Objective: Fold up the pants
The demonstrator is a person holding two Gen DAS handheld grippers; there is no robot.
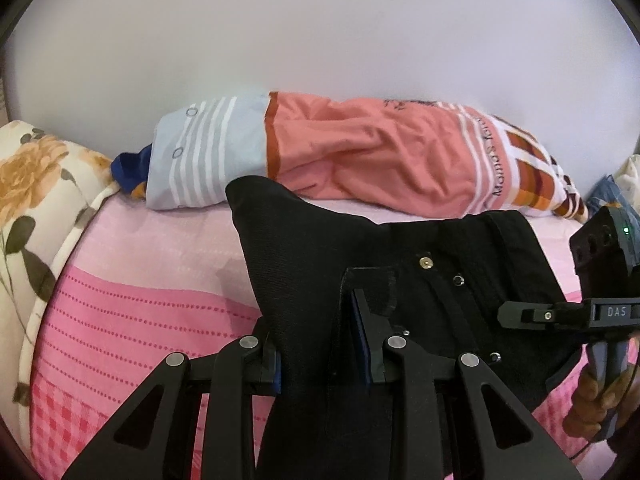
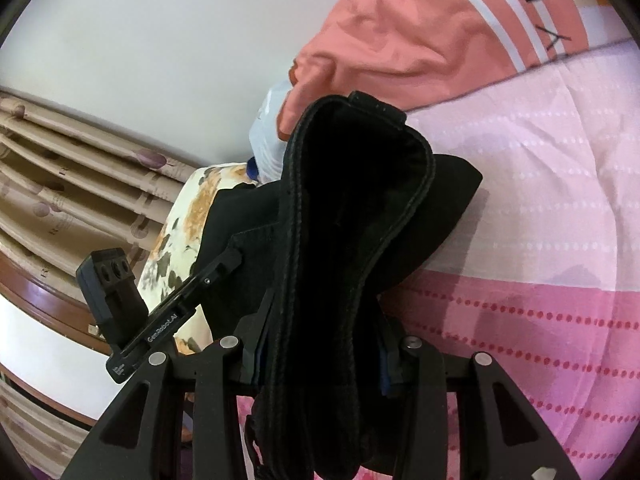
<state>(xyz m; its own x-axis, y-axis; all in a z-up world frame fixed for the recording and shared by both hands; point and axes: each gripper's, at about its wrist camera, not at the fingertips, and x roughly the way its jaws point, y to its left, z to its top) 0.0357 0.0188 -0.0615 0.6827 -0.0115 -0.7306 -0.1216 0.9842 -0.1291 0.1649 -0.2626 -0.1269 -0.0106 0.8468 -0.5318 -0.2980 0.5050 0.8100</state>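
We see our left gripper point(image 1: 320, 344) and right gripper point(image 2: 320, 356) each clamped on black cloth, side by side, a bare hand point(image 1: 596, 396) apparently gripping the right handle.

The right gripper point(image 2: 320, 364) clamps the black pants' waistband point(image 2: 344, 208) above the pink bedsheet point(image 2: 540, 240); the left gripper point(image 2: 224, 268) grips alongside.

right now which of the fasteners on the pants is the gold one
The brass button nearest the waistband of the black pants; the other three studs, such as the one just below it, are dark.
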